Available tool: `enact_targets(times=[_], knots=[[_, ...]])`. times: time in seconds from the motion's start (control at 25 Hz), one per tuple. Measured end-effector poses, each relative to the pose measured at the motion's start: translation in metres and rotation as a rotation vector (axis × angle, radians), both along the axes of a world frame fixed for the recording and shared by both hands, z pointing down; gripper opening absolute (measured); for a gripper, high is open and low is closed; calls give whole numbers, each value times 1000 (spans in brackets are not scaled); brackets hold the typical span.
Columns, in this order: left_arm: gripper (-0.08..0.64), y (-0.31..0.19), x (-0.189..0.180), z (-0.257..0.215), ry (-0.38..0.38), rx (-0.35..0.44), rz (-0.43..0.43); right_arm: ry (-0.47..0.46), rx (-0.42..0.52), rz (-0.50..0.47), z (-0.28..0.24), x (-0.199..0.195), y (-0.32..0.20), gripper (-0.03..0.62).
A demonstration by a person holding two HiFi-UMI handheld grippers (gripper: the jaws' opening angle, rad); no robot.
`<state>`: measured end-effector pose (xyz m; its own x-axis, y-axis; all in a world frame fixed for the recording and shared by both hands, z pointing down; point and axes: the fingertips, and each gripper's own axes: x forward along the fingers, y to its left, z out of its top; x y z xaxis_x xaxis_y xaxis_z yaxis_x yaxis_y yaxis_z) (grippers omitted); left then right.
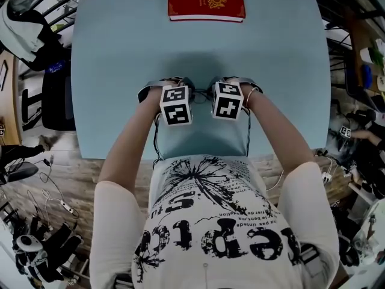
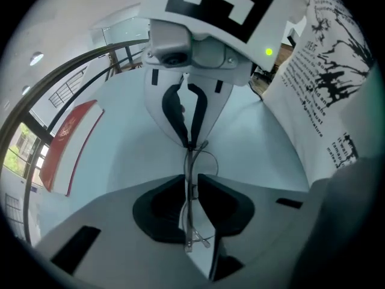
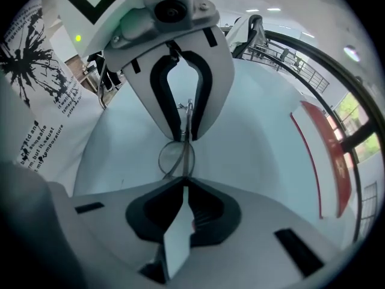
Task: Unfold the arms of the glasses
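Thin wire-framed glasses [image 2: 189, 221] hang between the two grippers above the pale blue table [image 1: 120, 53], near its front edge. In the head view they are hidden under the marker cubes. My right gripper [image 3: 182, 182] is shut on the frame next to a round lens [image 3: 175, 159], and it appears opposite in the left gripper view [image 2: 191, 143]. My left gripper [image 2: 191, 179] stands slightly open with the thin wire running down the narrow gap between its jaws. In the head view the left gripper [image 1: 176, 95] and right gripper [image 1: 227, 92] point steeply down, side by side.
A red book [image 1: 206, 1] lies at the far edge of the table, and also shows in both gripper views [image 2: 69, 143] [image 3: 328, 155]. The person's torso [image 1: 210, 221] presses against the near edge. Chairs, cables and equipment crowd the floor on both sides of the table.
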<state>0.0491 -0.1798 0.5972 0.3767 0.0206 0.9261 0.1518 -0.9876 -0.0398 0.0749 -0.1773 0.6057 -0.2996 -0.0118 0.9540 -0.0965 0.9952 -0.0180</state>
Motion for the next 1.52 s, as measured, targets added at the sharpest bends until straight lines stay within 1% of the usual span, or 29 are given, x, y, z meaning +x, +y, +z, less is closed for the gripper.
enact_targets(times=[0.08, 0.12, 0.28, 0.4, 0.52, 0.76, 0.92, 1.12, 1.32, 1.52], knots=[[46, -3, 1, 1, 14, 12, -11, -4, -1, 0, 0, -2, 0, 38], [38, -3, 2, 1, 21, 18, -11, -4, -2, 1, 0, -2, 1, 38], [35, -3, 3, -7, 83, 31, -16, 1, -7, 17, -1, 0, 0, 37], [35, -6, 1, -14, 128, 9, -63, 10, -6, 22, -2, 2, -2, 37], [30, -10, -5, -20, 139, 2, -98, 13, -5, 31, -2, 1, -1, 37], [23, -10, -17, -34, 156, 13, -104, 20, -7, 56, -3, 0, 0, 37], [21, -4, -28, -43, 182, 20, -95, 39, 5, 61, -3, 0, 1, 37], [23, -4, -42, -56, 227, 36, -126, 59, 9, 79, -1, 0, 3, 37], [23, 1, -49, -65, 290, 44, -136, 85, 18, 88, 0, 4, 4, 35], [25, 4, -59, -71, 382, 58, -152, 103, 26, 113, 2, 9, 5, 35]])
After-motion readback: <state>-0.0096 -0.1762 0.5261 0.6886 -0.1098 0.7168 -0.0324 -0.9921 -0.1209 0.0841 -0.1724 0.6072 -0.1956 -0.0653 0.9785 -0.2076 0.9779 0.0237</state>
